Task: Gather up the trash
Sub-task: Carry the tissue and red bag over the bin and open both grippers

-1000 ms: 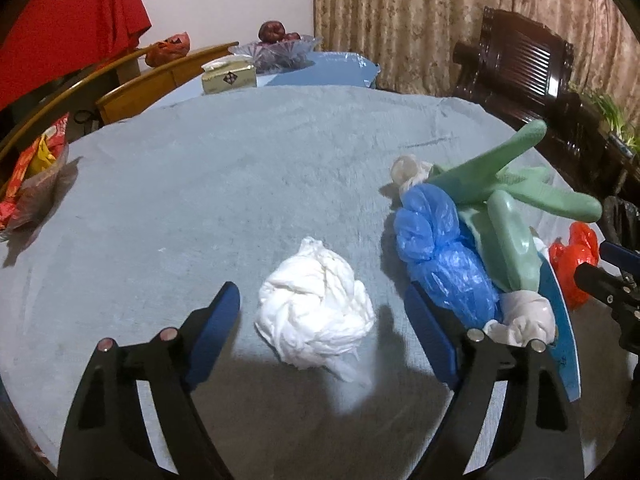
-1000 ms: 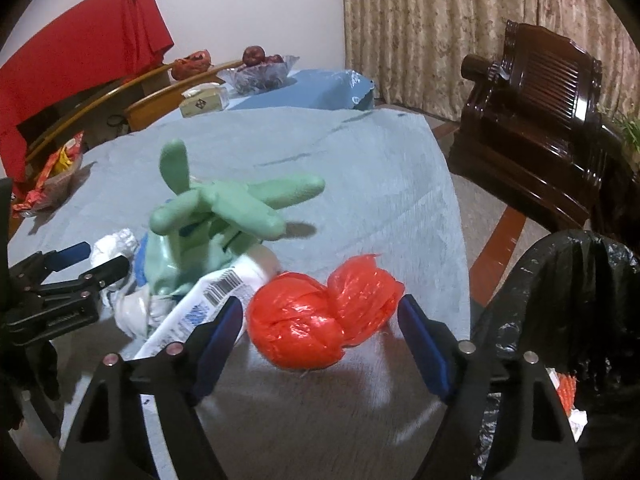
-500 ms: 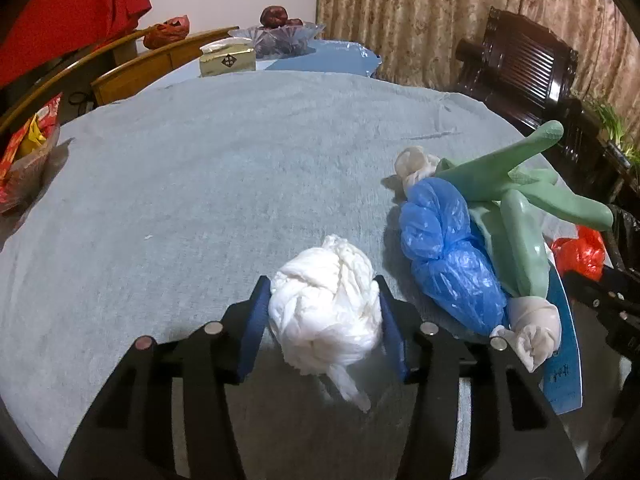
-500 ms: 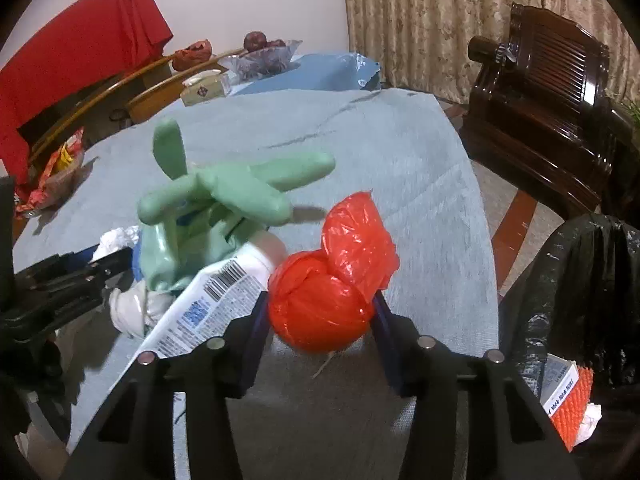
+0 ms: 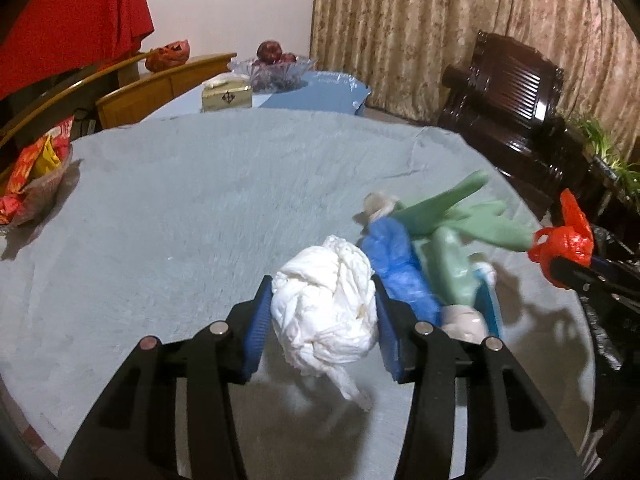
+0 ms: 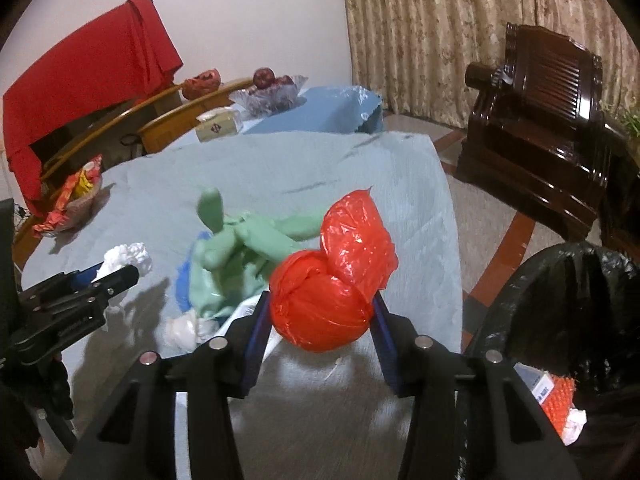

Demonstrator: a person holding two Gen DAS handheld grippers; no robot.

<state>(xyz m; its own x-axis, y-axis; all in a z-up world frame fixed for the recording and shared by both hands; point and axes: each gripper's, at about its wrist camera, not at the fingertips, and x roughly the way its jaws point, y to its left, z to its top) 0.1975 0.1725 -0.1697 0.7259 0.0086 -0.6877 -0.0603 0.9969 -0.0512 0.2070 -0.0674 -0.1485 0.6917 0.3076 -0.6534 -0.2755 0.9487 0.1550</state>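
On the table: a grey-blue cloth (image 5: 168, 216) covers the table, with a trash pile toward its right edge.
Left gripper (image 5: 322, 320): clamped on a white wad (image 5: 326, 312), both blue pads pressed to its sides; a loose tail hangs from the wad's underside, over its shadow on the cloth.
Right gripper (image 6: 318, 312): clamped on a red bag (image 6: 332, 284) (knotted into two lobes), the upper lobe leaning up and to the right.
Bin bag (image 6: 568, 320): black, open-mouthed, off the table's right edge beside the right gripper; inside lie a white packet, something orange and a crumpled white scrap.
Pile: a green glove (image 6: 244, 248) lies on top, one finger upright, the others pointing toward the table's right edge; a blue bag (image 5: 396, 264) lies just beside the white wad, its length running away from the left camera; small pale wads sit at both ends of the pile.
Basket (image 5: 36, 184): at the table's left edge, holding red and yellow wrappers.
Far side: a tissue box (image 5: 226, 96) and a glass bowl (image 5: 272, 70) of dark fruit.
Open room: bare cloth between basket and pile; floor and a dark chair (image 6: 548, 152) lie past the right edge.
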